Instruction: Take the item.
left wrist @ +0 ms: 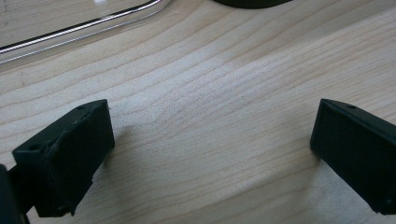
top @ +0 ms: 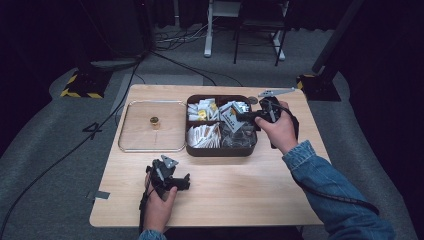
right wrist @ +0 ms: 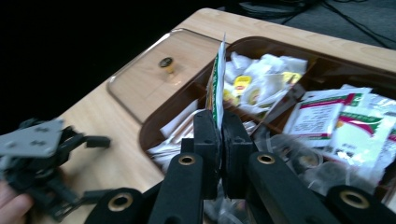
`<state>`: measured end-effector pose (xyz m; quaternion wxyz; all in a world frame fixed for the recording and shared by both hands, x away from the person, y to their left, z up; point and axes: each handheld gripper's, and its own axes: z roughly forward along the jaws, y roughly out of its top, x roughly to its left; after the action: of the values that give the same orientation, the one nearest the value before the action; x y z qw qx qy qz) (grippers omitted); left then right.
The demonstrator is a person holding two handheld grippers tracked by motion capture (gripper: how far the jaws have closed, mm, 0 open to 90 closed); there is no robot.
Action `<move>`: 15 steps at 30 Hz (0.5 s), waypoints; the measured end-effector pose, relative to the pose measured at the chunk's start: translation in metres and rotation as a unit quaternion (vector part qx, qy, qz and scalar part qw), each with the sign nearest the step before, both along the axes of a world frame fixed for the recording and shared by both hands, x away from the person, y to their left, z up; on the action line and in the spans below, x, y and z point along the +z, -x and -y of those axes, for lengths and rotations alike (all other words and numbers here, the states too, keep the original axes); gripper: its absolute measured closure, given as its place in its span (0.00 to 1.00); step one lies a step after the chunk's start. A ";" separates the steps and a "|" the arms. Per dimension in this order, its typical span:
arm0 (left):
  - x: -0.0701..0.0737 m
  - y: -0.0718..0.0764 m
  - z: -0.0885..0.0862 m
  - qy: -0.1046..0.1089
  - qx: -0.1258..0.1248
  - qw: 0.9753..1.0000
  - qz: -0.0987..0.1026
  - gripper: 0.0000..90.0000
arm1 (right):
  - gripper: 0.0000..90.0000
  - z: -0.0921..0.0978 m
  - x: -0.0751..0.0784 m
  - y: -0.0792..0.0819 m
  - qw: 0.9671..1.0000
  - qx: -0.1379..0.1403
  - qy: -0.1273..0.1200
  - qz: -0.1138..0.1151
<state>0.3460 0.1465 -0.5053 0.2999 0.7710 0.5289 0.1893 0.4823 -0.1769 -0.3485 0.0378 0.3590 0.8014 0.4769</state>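
A big wooden table point(top: 225, 200) sits on a grey floor point(top: 45, 150). Black cables point(top: 60, 160) run across the floor.

On the far part of the table sits a dark brown box point(top: 220, 151) with four parts inside. It is full of small packets. The far left part holds white packets with yellow tags point(right wrist: 243, 86). The near left part holds thin white sticks point(top: 204, 136). The far right part holds white packets with green and red print point(right wrist: 345, 116). The near right part holds clear wrapped things point(top: 237, 137), but they are too dark to name.

Just beside the box, on its left, lies a clear flat lid point(top: 152, 125) with a shiny rim. A little gold knob point(top: 154, 122) stands in the middle of it.

The right hand point(top: 277, 131) in a blue jean sleeve point(top: 335, 195) holds the right gripper point(top: 242, 116) over the right side of the box. Its jaws are pressed tight on one white packet point(right wrist: 217, 81) with a green edge. The packet stands up thin between the jaws, above the box.

The left hand point(top: 159, 205) holds the left gripper point(top: 187, 181) on the near left part of the table, well apart from the box. Its jaws are spread wide with nothing between them. In the left gripper view the jaws sit just above the bare wood, and the lid's shiny rim point(left wrist: 84, 28) shows at the top.
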 end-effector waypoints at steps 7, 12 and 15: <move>0.000 0.000 0.000 -0.001 -0.001 1.000 0.000 0.00 | 0.97 0.007 0.002 0.026 0.999 0.029 -0.014 -0.007; 0.000 0.000 0.000 -0.001 -0.001 1.000 0.000 0.00 | 0.97 0.011 -0.003 0.045 0.999 0.048 -0.018 -0.017; 0.000 0.000 0.000 -0.001 -0.001 1.000 0.000 0.00 | 0.97 0.014 -0.007 0.056 0.998 0.055 -0.023 -0.021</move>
<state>0.3460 0.1466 -0.5053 0.2990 0.7718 0.5282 0.1895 0.4262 -0.1906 -0.3557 -0.0133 0.3251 0.8096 0.4886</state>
